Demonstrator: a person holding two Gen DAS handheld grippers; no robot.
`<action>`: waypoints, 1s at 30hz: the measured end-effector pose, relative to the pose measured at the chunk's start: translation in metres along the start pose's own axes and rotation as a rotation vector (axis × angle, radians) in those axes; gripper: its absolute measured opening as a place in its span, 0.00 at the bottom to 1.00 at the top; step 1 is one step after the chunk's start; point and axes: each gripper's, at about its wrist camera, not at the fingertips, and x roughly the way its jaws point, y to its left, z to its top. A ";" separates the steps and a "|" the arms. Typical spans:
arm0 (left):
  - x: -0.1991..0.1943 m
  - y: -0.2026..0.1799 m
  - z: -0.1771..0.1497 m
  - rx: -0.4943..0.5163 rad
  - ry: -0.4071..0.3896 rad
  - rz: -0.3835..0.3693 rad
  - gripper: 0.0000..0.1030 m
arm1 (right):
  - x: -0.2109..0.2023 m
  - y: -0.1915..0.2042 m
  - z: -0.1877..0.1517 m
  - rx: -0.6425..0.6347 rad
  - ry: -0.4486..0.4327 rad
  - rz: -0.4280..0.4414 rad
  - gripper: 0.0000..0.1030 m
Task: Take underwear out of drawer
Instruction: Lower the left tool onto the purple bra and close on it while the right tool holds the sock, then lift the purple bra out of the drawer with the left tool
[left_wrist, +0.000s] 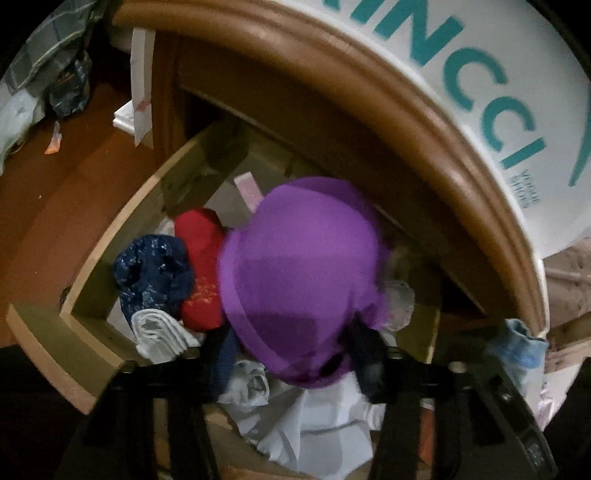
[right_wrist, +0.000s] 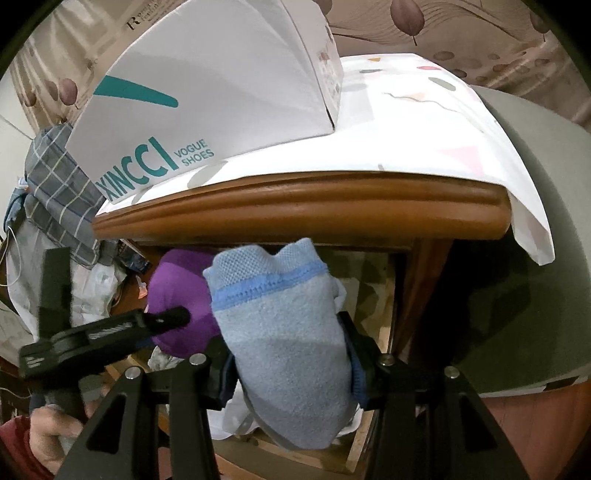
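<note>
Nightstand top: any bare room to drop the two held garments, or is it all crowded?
Free: the patterned cloth on the top, right of the shoe box, out to the right corner. The box fills the left part. The drawer is crowded with garments, with the left gripper on purple underwear and the right gripper on a blue sock.

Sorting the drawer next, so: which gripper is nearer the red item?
Left. The left gripper holds the purple garment just beside the red item in the drawer; the right gripper, holding a blue sock, is farther.
</note>
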 end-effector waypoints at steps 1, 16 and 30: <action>-0.004 0.000 0.001 0.003 0.007 -0.022 0.20 | 0.000 0.000 0.000 0.001 0.000 -0.002 0.47; 0.018 0.018 0.011 -0.071 0.022 0.047 0.39 | 0.006 0.000 0.002 0.017 0.016 0.014 0.47; 0.038 0.012 0.022 -0.074 0.036 0.013 0.13 | 0.008 -0.002 0.000 0.016 0.037 0.019 0.47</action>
